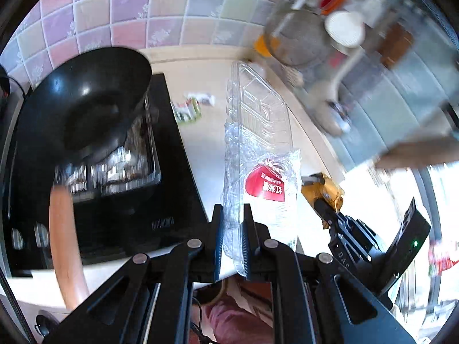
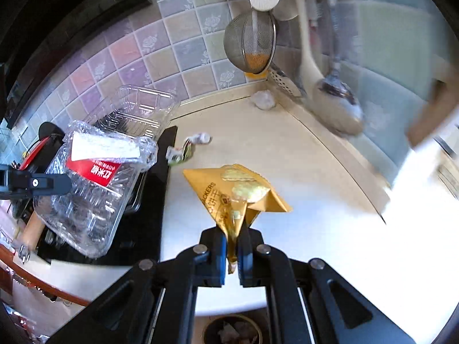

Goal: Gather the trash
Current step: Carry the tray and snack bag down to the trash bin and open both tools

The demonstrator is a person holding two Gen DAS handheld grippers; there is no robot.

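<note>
Trash: clear box (image 1: 258, 132) and gold wrapper (image 2: 235, 192), both lifted above the counter (image 2: 301, 172).
Left gripper (image 1: 231, 229): pinching the box edge.
Right gripper (image 2: 233, 243): pinching the wrapper's corner.
Bin (image 2: 232, 331): below the counter edge, probably why both hang here.
Left over: small scraps (image 2: 189, 146) by the stove (image 2: 149, 215).

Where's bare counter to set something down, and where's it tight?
Free: the pale counter between the stove and the right wall. Small wrappers lie by the stove's back corner, a crumpled wad in the far corner. Crowded: hanging utensils along the right wall, wok on the stove.
</note>
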